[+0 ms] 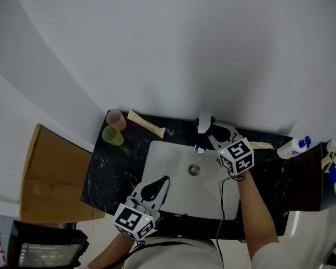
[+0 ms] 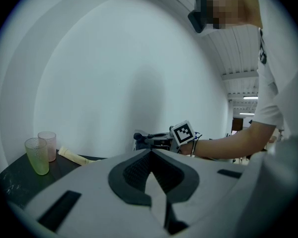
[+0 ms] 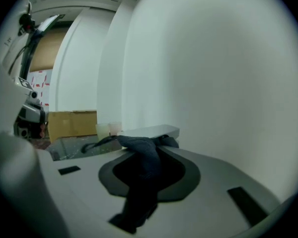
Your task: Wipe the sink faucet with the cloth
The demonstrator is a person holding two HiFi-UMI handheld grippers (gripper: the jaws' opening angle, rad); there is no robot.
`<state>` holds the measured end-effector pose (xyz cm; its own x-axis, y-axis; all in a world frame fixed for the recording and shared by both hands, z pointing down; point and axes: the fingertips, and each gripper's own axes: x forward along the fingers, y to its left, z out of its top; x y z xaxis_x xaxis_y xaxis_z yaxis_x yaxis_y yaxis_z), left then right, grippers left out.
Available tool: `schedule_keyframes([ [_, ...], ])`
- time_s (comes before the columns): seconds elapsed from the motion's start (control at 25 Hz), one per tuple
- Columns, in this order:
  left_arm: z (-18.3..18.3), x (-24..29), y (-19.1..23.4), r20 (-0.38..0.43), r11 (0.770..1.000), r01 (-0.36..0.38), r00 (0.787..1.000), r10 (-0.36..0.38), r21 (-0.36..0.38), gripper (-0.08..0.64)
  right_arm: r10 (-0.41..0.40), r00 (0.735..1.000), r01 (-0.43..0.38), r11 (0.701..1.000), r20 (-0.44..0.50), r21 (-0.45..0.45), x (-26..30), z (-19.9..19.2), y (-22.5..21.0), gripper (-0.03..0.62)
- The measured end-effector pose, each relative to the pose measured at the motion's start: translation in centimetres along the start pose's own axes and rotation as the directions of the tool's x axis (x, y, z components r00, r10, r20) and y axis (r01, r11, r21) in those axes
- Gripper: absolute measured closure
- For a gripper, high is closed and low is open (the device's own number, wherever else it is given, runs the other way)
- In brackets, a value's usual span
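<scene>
The faucet [image 1: 203, 123] stands at the back rim of the white sink [image 1: 168, 167]; in the right gripper view its flat grey spout [image 3: 154, 131] lies just past the jaw tips. My right gripper [image 1: 211, 132] is at the faucet, shut on a dark cloth [image 3: 141, 165] that bunches between the jaws and drapes toward the spout. My left gripper [image 1: 155, 188] hovers over the sink's front left corner, away from the faucet, jaws shut with nothing between them [image 2: 150, 152]. From the left gripper view, the right gripper's marker cube [image 2: 183, 132] shows by the faucet.
On the black counter [image 1: 109, 172], a green and a pink cup [image 1: 113, 129] stand at the back left beside a cream tube [image 1: 147, 123]. A white bottle with a blue cap [image 1: 294, 147] lies at the right. A cardboard box [image 1: 50, 175] sits left of the counter.
</scene>
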<state>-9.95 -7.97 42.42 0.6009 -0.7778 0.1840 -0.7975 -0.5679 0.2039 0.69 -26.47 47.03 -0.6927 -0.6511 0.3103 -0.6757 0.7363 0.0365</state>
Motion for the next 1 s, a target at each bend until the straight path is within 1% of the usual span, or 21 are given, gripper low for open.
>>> schedule_keyframes([
  [0.08, 0.0, 0.0, -0.1, -0.005, 1.000, 0.002, 1.000, -0.002, 0.000, 0.561, 0.017, 1.000, -0.017, 1.000, 0.009, 0.015, -0.3, 0.1, 1.0, 0.512],
  [0.12, 0.0, 0.0, -0.2, -0.004, 1.000, 0.006, 1.000, -0.006, 0.000, 0.563, 0.041, 0.999, -0.041, 0.999, 0.015, 0.020, -0.5, 0.1, 1.9, 0.512],
  [0.2, -0.1, 0.1, -0.4, 0.001, 1.000, 0.013, 1.000, -0.013, 0.000, 0.562, 0.109, 0.994, -0.109, 0.994, 0.022, 0.020, -1.1, 0.1, 4.3, 0.512],
  [0.28, -0.1, 0.2, -0.4, 0.002, 1.000, 0.015, 1.000, -0.015, -0.001, 0.561, 0.170, 0.985, -0.170, 0.985, 0.005, -0.009, -1.6, -0.4, 6.6, 0.512],
  [0.36, -0.1, 0.2, -0.4, 0.001, 1.000, 0.016, 1.000, -0.016, -0.001, 0.561, 0.186, 0.982, -0.187, 0.981, -0.024, -0.050, -1.6, -1.0, 7.6, 0.512],
  [0.44, -0.1, 0.2, -0.5, -0.002, 1.000, 0.018, 1.000, -0.018, 0.000, 0.561, 0.178, 0.983, -0.180, 0.983, -0.032, -0.046, -1.2, -1.2, 7.2, 0.512],
  [0.52, 0.2, 0.2, -0.6, -0.008, 1.000, 0.014, 1.000, -0.014, 0.001, 0.561, 0.143, 0.989, -0.145, 0.989, -0.037, -0.034, -0.6, -1.3, 5.7, 0.512],
  [0.64, 0.1, 0.2, -0.5, -0.009, 1.000, 0.010, 1.000, -0.010, 0.000, 0.561, 0.044, 0.998, -0.045, 0.998, -0.037, -0.034, 0.6, -1.2, 1.9, 0.512],
  [0.76, -0.1, -0.1, -0.2, -0.010, 1.000, 0.001, 1.000, -0.001, 0.000, 0.561, 0.002, 1.000, -0.003, 1.000, -0.026, -0.031, 0.8, -1.1, 0.2, 0.514],
  [0.8, -0.2, -0.3, -0.1, -0.010, 1.000, -0.002, 1.000, 0.002, 0.001, 0.562, -0.018, 1.000, 0.017, 1.000, -0.015, -0.020, 0.5, -1.1, 0.0, 0.512],
  [0.88, -0.2, -0.6, 0.1, -0.011, 1.000, -0.007, 1.000, 0.007, 0.002, 0.563, -0.078, 0.997, 0.077, 0.997, 0.014, 0.030, -0.1, -1.2, -0.6, 0.512],
  [1.0, 0.1, -0.9, 0.1, -0.013, 1.000, -0.012, 1.000, 0.012, 0.006, 0.561, -0.179, 0.984, 0.177, 0.979, 0.021, 0.099, -1.3, -2.1, -2.0, 0.512],
])
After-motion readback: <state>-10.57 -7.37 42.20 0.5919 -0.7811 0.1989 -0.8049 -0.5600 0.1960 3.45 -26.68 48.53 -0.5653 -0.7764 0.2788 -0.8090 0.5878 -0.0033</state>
